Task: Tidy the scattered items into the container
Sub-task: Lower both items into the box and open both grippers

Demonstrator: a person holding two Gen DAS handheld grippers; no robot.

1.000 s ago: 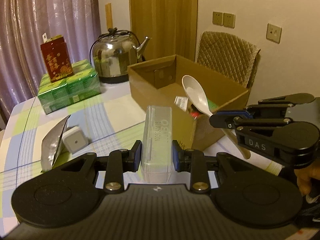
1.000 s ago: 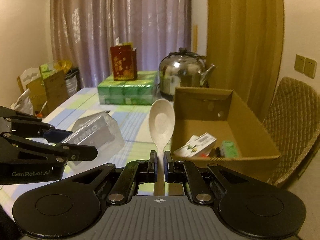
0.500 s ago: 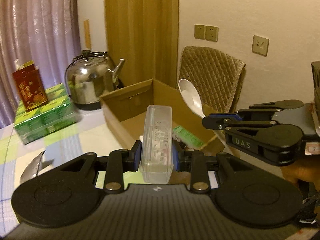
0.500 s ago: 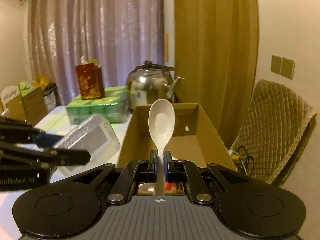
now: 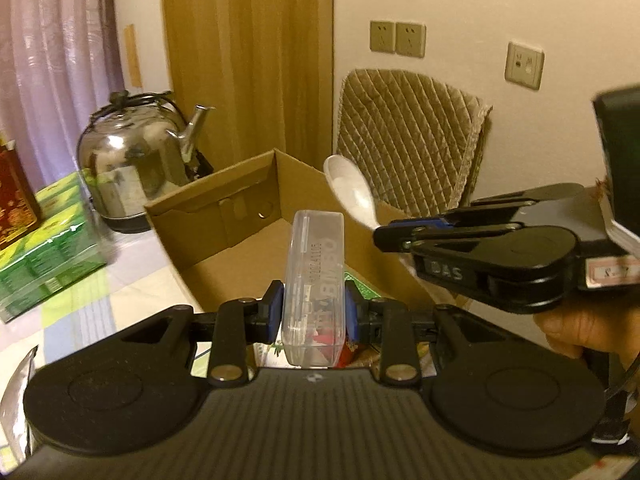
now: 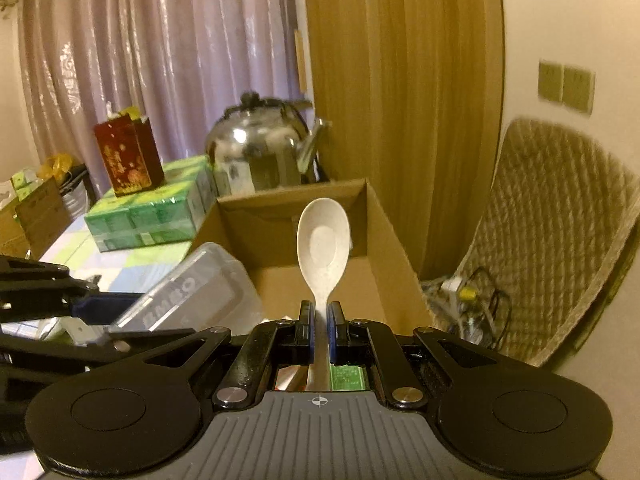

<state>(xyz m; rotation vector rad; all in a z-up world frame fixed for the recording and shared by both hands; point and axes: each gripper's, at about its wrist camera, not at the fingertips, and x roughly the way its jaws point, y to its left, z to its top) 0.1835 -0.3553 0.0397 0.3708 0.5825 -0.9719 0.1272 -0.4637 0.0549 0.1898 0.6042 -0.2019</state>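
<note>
Left wrist view: my left gripper (image 5: 313, 312) clamps the clear case (image 5: 314, 280) above the cardboard box (image 5: 224, 216); my right gripper (image 6: 319, 330) pinches the spoon (image 6: 323, 244). Risk: simultaneous release, grippers colliding.

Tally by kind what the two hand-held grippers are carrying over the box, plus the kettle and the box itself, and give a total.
Clear plastic case, in the left hand-held gripper: 1
White spoon, in the right hand-held gripper: 1
Cardboard box: 1
Steel kettle: 1
Total: 4
</note>
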